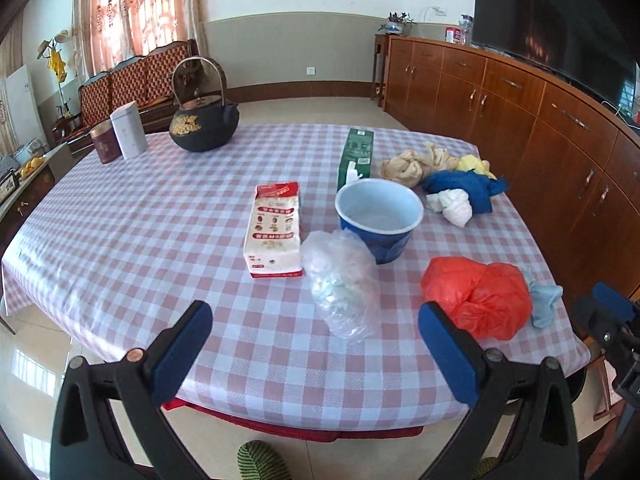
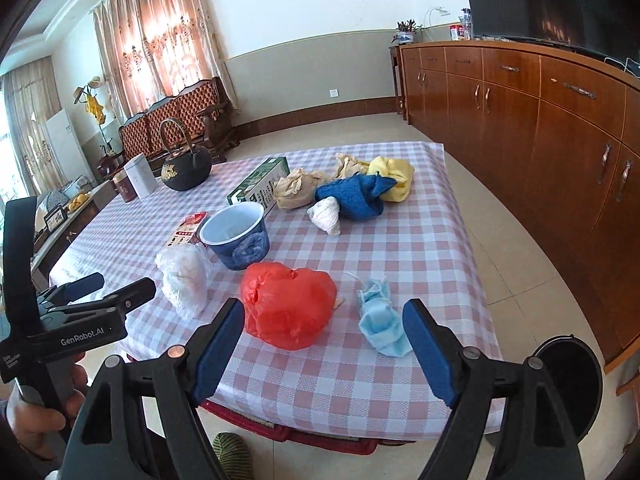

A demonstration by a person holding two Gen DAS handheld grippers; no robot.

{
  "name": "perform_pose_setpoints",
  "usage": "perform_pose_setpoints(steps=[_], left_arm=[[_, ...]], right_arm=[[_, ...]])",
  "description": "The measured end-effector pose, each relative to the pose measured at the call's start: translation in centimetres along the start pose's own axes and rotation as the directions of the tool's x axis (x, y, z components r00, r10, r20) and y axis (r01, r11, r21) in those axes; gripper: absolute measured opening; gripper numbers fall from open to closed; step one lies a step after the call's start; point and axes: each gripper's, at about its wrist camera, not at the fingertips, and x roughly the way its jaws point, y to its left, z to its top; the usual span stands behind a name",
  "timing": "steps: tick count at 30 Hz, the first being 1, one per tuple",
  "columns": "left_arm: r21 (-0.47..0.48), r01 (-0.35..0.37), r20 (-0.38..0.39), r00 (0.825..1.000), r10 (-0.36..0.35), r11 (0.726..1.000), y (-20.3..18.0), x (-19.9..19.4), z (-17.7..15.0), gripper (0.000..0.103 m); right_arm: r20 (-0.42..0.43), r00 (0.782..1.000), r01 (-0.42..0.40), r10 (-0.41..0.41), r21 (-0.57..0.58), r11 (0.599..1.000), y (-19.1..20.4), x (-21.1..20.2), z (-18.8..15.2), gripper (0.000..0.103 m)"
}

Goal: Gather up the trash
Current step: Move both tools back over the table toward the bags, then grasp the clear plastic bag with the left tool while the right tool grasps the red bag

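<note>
I had not yet picked anything up: my left gripper (image 1: 316, 354) and right gripper (image 2: 324, 346) both hung spread and empty at the near edge of the desk (image 2: 420, 240). Nearest lay the red bag (image 2: 288, 308), the blue mask (image 2: 380, 326) and the clear bag (image 1: 344, 284). Next, I judged, I should close on the red bag. A dark bin (image 2: 568, 384) showed only partly, cut off beside the desk.

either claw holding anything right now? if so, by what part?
Nothing held. Left claw and right claw are both open and empty, short of the red bag on the table.
</note>
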Motion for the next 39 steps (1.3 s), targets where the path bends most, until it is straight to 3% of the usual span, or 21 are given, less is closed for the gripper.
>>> perform_pose_setpoints(steps=[12, 23, 34, 36, 39], left_arm=[[-0.044, 0.004, -0.055, 0.998, -0.007, 0.999, 0.2, 2.9, 0.0, 0.103], [-0.021, 0.039, -0.047, 0.998, -0.04, 0.999, -0.5, 4.7, 0.3, 0.101], [-0.014, 0.056, -0.068, 0.996, -0.057, 0.998, -0.6, 6.0, 0.2, 0.071], [-0.013, 0.065, -0.072, 0.995, -0.066, 0.998, -0.7, 6.2, 0.1, 0.065], [-0.013, 0.086, -0.079, 0.993, -0.086, 0.996, -0.8, 6.4, 0.1, 0.054]], right_arm=[[-0.077, 0.997, -0.011, 0.01, -0.01, 1.0, 2.1, 5.6, 0.5, 0.085], [-0.122, 0.993, -0.01, 0.007, -0.025, 1.0, 2.8, 8.9, 0.9, 0.085], [-0.147, 0.989, -0.019, 0.012, -0.04, 0.999, 3.1, 10.6, 0.2, 0.084], [-0.149, 0.989, -0.024, 0.017, -0.044, 0.999, 3.2, 10.7, 0.2, 0.079], [-0.157, 0.987, -0.038, 0.029, -0.052, 0.998, 3.5, 11.1, 0.1, 0.058]])
